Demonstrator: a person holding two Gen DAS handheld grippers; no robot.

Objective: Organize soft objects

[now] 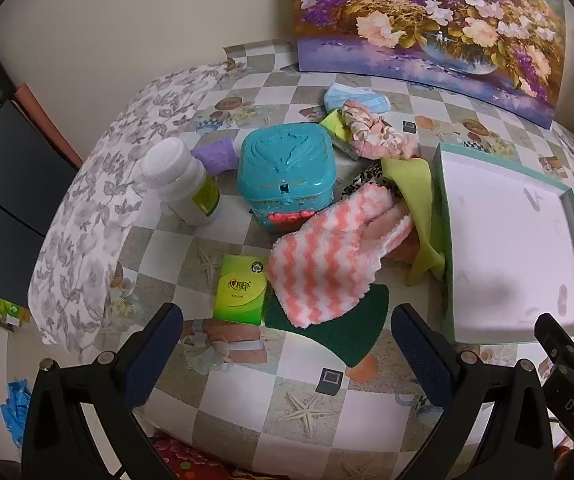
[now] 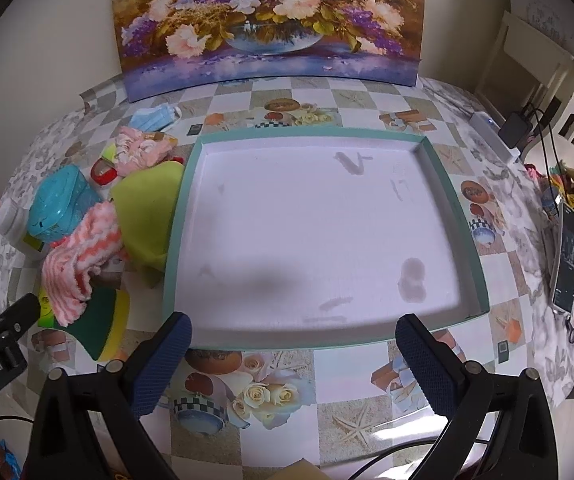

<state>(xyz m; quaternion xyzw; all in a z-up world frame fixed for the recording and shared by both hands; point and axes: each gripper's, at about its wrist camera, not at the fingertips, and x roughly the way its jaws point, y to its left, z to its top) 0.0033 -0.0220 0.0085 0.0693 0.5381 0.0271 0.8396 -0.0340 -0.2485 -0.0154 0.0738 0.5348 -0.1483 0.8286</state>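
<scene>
Both tongs hover over the near edge of the bench (image 2: pixel 327 420), spread wide and holding nothing. Left tongs (image 1: pixel 287 324) point at the pile of soft things; right tongs (image 2: pixel 293 334) point at the near rim of the shallow tray (image 2: pixel 467 216), which has a teal rim and a white floor with a few faint stains.

Just beyond the left tongs lies a dark green scrubbing pad (image 1: pixel 339 320), with a pink-and-white striped fluffy cloth (image 1: pixel 327 256) draped over its far part. A green tissue pack (image 1: pixel 241 288) sits just left of the pad. A lime-green cloth (image 1: pixel 415 196) lies between the striped cloth and the tray's left wall, touching both. Farther back stands a teal box (image 1: pixel 287 168) with a red clasp, and left of it a white bottle (image 1: pixel 183 182) with a green label and a small purple sponge (image 1: pixel 215 154) behind. At the far side of the pile sit a pink floral cloth (image 1: pixel 375 132) and, beyond it, a blue face mask (image 1: pixel 351 96).

A flower painting (image 2: pixel 271 20) leans against the far wall. On the right edge of the bench lie a phone (image 2: pixel 567 260) and a white power strip (image 2: pixel 491 132) with cables.
</scene>
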